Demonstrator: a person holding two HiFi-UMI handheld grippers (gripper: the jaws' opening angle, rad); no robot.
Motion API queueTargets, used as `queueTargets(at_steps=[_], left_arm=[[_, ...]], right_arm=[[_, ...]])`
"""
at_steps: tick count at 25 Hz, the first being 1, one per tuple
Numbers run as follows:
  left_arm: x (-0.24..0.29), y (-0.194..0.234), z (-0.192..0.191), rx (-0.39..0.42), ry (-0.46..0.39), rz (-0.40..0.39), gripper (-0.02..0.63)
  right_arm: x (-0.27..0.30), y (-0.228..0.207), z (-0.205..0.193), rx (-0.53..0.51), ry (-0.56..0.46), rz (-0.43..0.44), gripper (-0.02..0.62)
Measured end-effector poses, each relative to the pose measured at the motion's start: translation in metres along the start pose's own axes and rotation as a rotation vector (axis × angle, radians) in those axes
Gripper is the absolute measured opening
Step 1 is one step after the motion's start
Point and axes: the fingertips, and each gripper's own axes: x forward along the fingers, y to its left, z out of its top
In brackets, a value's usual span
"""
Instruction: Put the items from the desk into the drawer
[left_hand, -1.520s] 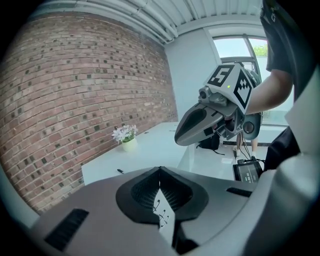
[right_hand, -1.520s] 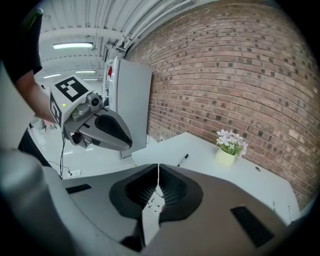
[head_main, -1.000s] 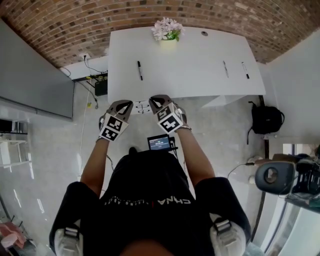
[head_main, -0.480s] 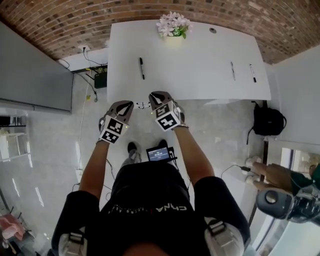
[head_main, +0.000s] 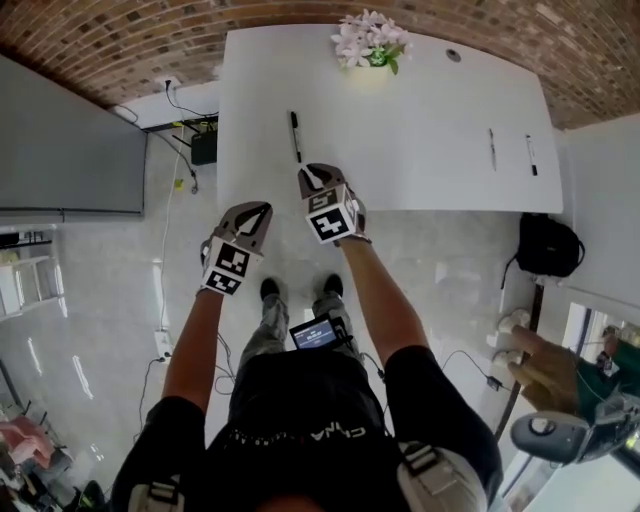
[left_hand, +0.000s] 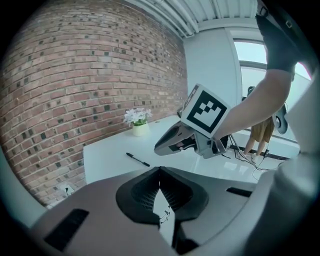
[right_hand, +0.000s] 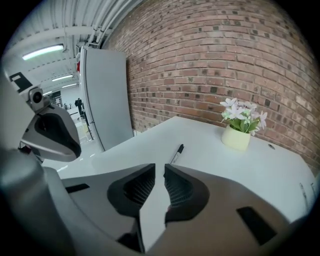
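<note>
I've brought the right gripper (head_main: 313, 176) forward since a second ago: it hung beside the left gripper (head_main: 256, 212) short of the desk (head_main: 420, 120), and now its tip reaches over the near edge, pointing at the black pen (head_main: 295, 135), which lies just ahead of it on the bare top, untouched. Its jaws stand a narrow slit apart with nothing between them. The left gripper has stayed back over the floor, jaws pressed together at the tips and empty. Two more pens (head_main: 491, 148) lie well apart at the desk's right end, and a flower pot (head_main: 370, 48) sits at the far edge.
</note>
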Motion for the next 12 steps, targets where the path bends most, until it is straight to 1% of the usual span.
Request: queueTargets(at_steps=[1,2,5,12], left_arm=[[0.002,0.003,-0.003,-0.004,0.003,0.001,0.011],[0.003,0.005,-0.006,-0.008,0.006,0.002,0.011],[0.008,0.013,-0.011,-0.029,0.007,0.007,0.011],[0.018,0.026,-0.027,-0.062,0.017,0.015,0.011]], right_arm=[[0.009,-0.001,0.0,0.01,0.003,-0.001,0.065],[0.017,-0.002,0.002,0.014,0.006,-0.003,0.08],[0.038,-0.006,0.006,0.021,0.02,-0.018,0.084],[0.088,-0.029,0.003,0.115,0.089,-0.087,0.104]])
